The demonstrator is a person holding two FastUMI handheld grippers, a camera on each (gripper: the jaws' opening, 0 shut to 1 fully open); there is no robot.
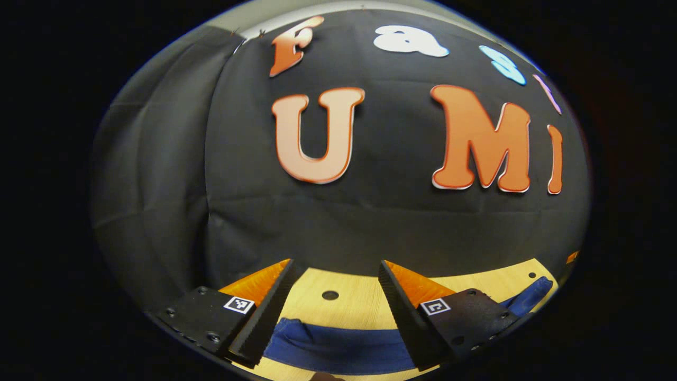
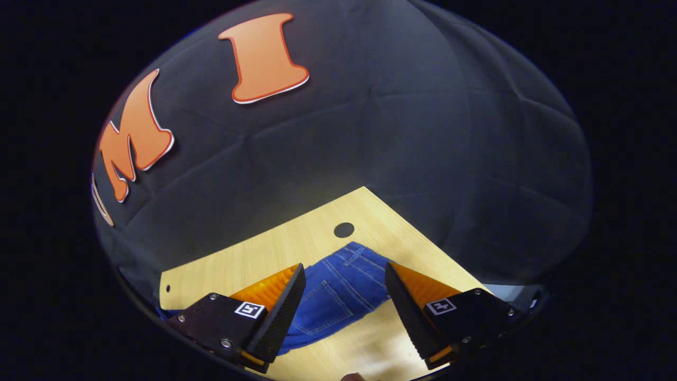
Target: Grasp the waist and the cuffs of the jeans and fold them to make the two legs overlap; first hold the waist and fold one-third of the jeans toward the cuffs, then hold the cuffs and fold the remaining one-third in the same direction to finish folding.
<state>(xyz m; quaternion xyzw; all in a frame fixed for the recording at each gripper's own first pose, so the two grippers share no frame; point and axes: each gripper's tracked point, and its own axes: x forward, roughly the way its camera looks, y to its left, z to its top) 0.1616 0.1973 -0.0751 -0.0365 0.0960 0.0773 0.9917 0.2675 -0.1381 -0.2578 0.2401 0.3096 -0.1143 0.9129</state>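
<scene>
In the left gripper view, my left claw (image 1: pixel 334 296) is spread wide and holds nothing. It hangs over the jeans (image 1: pixel 338 346), a soft blue band lying flat on the smooth wooden table (image 1: pixel 354 296). If I come down crooked, I may pinch just one layer.

In the right gripper view, my right claw (image 2: pixel 344 301) is spread too. The jeans (image 2: pixel 338 296) show stitched pockets near the table's corner. They could slide off.

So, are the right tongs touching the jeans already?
Apart. In the right gripper view the right tongs stand open above the jeans, and the denim lies flat on the table between the fingers, unpinched.
</scene>
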